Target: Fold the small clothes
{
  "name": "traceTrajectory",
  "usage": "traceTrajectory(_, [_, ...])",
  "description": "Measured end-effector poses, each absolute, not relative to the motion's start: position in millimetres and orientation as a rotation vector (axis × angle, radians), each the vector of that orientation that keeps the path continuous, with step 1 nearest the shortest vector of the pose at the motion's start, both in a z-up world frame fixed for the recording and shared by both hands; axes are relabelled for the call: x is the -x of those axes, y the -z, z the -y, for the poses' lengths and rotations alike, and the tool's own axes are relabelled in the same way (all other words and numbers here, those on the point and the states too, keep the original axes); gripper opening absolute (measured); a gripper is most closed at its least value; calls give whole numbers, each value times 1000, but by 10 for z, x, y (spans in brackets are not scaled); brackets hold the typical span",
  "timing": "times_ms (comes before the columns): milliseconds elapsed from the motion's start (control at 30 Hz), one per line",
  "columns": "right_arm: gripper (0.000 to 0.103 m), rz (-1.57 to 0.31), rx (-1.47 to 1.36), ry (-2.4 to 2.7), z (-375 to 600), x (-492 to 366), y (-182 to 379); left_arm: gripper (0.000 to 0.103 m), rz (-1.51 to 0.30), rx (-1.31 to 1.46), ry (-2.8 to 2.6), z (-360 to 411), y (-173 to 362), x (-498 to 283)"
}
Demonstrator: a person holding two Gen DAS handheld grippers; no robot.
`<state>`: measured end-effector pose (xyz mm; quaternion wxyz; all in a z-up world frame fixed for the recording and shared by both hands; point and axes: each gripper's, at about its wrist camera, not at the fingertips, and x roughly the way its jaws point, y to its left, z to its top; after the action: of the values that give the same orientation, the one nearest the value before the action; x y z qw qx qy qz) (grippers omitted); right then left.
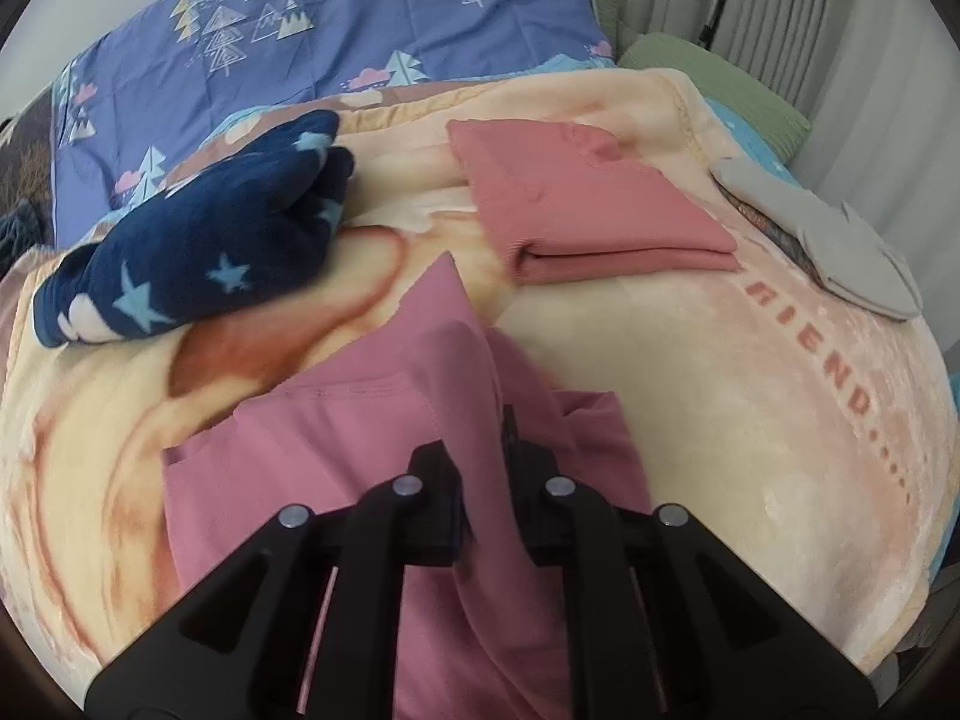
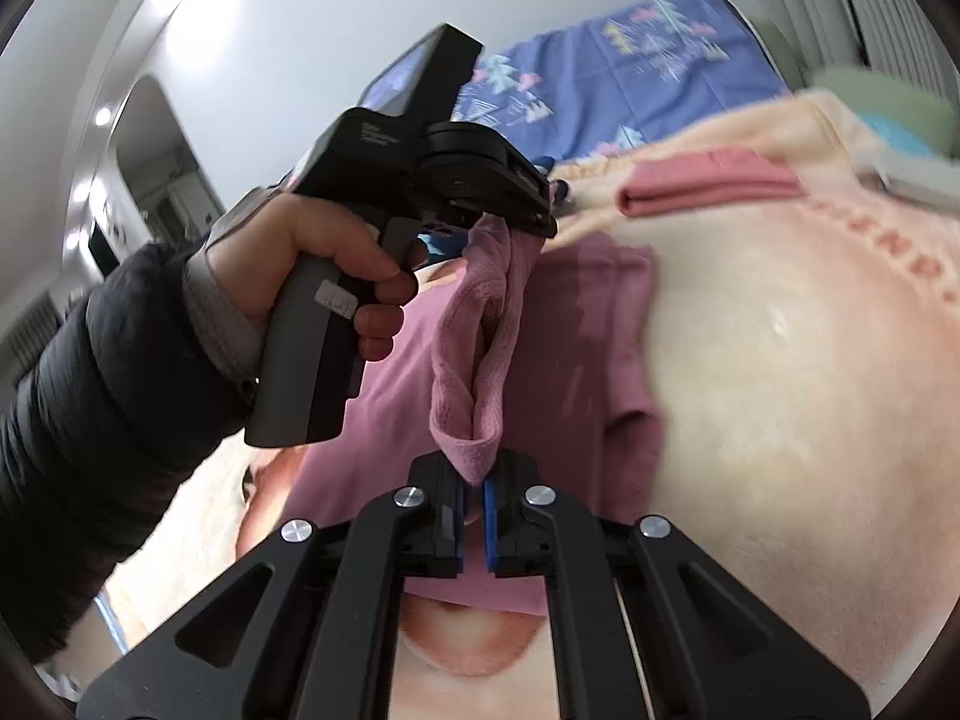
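A mauve garment (image 1: pixel 336 456) lies partly on the cream blanket (image 1: pixel 720 420). In the left wrist view my left gripper (image 1: pixel 480 468) is shut on a bunched edge of it, and the cloth drapes forward over the fingers. In the right wrist view my right gripper (image 2: pixel 474 480) is shut on another point of the same edge. A taut, rolled strip of the mauve garment (image 2: pixel 474 348) runs up from there to my left gripper (image 2: pixel 516 228), which a hand (image 2: pixel 312 264) in a dark sleeve holds. The rest of the cloth hangs down onto the blanket.
A folded salmon-pink garment (image 1: pixel 588 204) lies farther back on the blanket. A navy star-print fleece (image 1: pixel 198 240) is at the left and a flat grey piece (image 1: pixel 828 240) at the right edge. A blue tree-print quilt (image 1: pixel 336 18) and a green pillow (image 1: pixel 714 78) lie behind.
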<state>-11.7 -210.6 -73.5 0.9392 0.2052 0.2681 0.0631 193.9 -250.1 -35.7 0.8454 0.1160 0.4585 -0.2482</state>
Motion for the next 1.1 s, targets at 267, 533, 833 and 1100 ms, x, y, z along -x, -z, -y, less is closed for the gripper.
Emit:
traceTrajectory(267, [5,-642,-532,-143,2350,102,972,67,-967,-334,499,2823,536,-1914])
traceTrajectory(533, [9,-682,-640,-208,2550,151,1110,79,-779,-300,542,2254,-81,-1317])
traceTrajectory(833, [35,-698,-635,-203,2568,171,1045,82,-777,-391,499,1142,241,-203])
traceTrajectory(1100, [6,-664,-583,-165,2478,115,848,82,-808,-435,494,838,671,309])
